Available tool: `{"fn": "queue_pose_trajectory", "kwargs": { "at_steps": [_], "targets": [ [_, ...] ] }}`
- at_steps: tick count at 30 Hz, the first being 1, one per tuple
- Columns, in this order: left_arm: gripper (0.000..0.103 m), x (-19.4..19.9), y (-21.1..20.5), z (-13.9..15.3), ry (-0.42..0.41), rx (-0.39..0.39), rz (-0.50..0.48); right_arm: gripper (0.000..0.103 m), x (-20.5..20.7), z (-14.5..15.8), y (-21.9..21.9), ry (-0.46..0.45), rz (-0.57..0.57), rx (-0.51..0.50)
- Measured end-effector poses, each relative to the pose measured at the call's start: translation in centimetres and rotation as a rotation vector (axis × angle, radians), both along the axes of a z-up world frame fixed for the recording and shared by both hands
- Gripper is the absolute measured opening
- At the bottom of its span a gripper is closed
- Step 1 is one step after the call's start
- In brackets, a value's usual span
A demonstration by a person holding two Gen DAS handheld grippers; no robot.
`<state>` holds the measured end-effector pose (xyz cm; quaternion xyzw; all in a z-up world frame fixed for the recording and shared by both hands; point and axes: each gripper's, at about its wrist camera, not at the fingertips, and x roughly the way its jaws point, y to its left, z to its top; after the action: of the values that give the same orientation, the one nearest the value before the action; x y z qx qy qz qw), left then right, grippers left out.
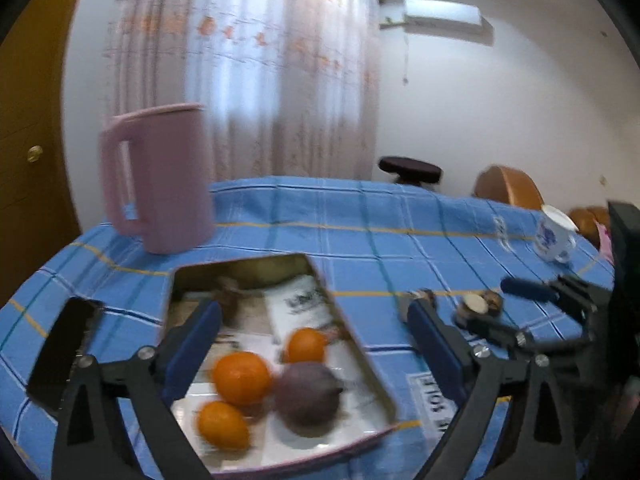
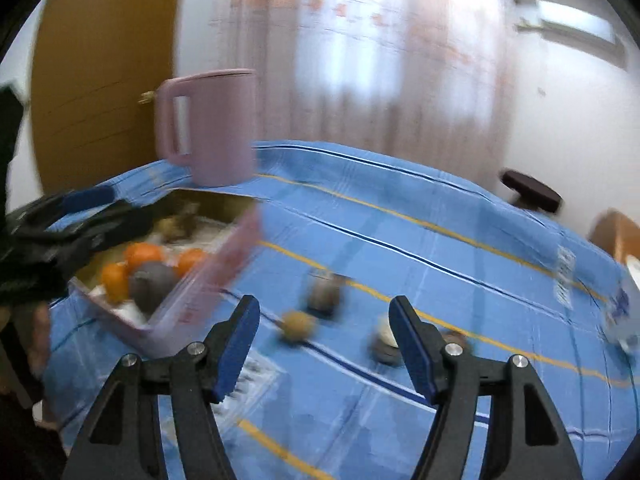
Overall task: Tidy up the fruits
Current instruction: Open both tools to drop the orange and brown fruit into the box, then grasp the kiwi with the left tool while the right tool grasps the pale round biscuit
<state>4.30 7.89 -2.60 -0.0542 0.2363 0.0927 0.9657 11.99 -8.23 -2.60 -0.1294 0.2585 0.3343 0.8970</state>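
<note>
Three oranges (image 1: 241, 377) and one purple fruit (image 1: 307, 393) lie together in a shallow tin tray (image 1: 362, 354), at the near end, directly between the left gripper's (image 1: 316, 342) blue pads. Left gripper spread wide, holding nothing, over the tray. Paper packet (image 1: 298, 304) lies in the tray's far half.

Right gripper (image 2: 324, 338) also spread wide, holding nothing; tray sits off to its left. Ahead of its fingers, loose on the blue checked tablecloth (image 2: 400, 216): a small brownish round fruit (image 2: 298, 326), a darker one (image 2: 326, 292) just beyond, both blurred. Pale round item (image 2: 386, 332) beside the right finger, kind unclear.

Pink pitcher (image 1: 160, 178) stands beyond the tray. White printed cup (image 1: 556, 236) far right of the left gripper.
</note>
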Motion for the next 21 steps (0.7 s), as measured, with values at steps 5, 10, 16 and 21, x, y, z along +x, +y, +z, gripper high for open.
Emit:
{"fn": "queue_pose_trajectory", "kwargs": {
  "at_steps": [5,10,16,21],
  "targets": [
    [0.097,1.9,-2.9,-0.6,0.042,0.027,-0.057,0.068,3.1,-1.2,-1.4,0.049,-0.099,-0.047],
    [0.097,3.5,-3.9,-1.2,0.071,0.032,-0.057,0.067,4.9,-1.6,-0.5,0.091,-0.102,-0.062],
    [0.097,4.3,-4.5,-1.6,0.084,0.041,-0.064,0.038,6.8,-3.3,0.7,0.209,-0.079,-0.131],
    [0.09,4.5,-5.3,-2.0,0.101,0.05,-0.094,0.036,6.0,-2.5,-0.5,0.174,-0.066,-0.057]
  ]
}}
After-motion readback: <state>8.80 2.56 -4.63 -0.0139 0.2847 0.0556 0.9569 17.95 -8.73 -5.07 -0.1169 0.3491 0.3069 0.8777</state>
